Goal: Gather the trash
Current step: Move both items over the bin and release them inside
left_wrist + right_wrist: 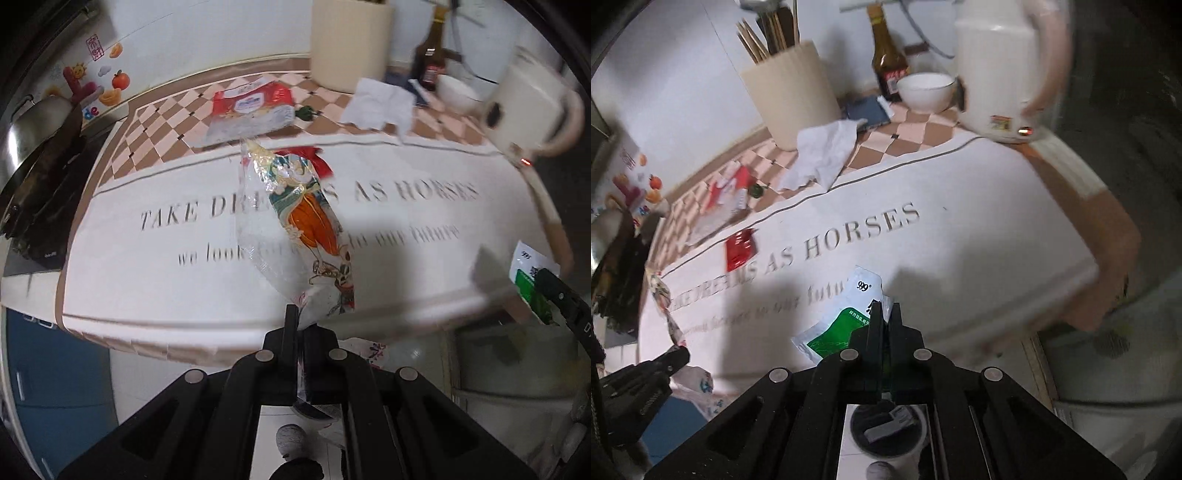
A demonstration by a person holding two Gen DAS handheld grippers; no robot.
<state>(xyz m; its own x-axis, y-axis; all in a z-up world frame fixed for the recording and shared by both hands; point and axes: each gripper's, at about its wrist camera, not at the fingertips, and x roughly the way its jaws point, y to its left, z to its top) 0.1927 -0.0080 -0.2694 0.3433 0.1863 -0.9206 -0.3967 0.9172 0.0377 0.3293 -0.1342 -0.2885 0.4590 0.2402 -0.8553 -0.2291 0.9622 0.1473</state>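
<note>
My left gripper (300, 317) is shut on the lower end of a clear plastic wrapper with a colourful cartoon print (295, 206), which hangs lifted above the white mat (147, 266). My right gripper (884, 314) is shut on a white and green "999" sachet (831, 332), raised over the mat (960, 258). That sachet (532, 280) and the right gripper (565, 299) show at the right edge of the left wrist view. The left gripper (670, 360) with its wrapper (665, 306) shows at the left of the right wrist view. On the mat lies a small red packet (740, 248).
On the checked counter lie a red and white tissue pack (251, 110), a crumpled white tissue (823, 155) and a small green scrap (756, 190). A cream chopstick holder (790, 92), sauce bottle (886, 62), white bowl (925, 90) and white kettle (997, 70) stand behind. A wok (33, 125) is left.
</note>
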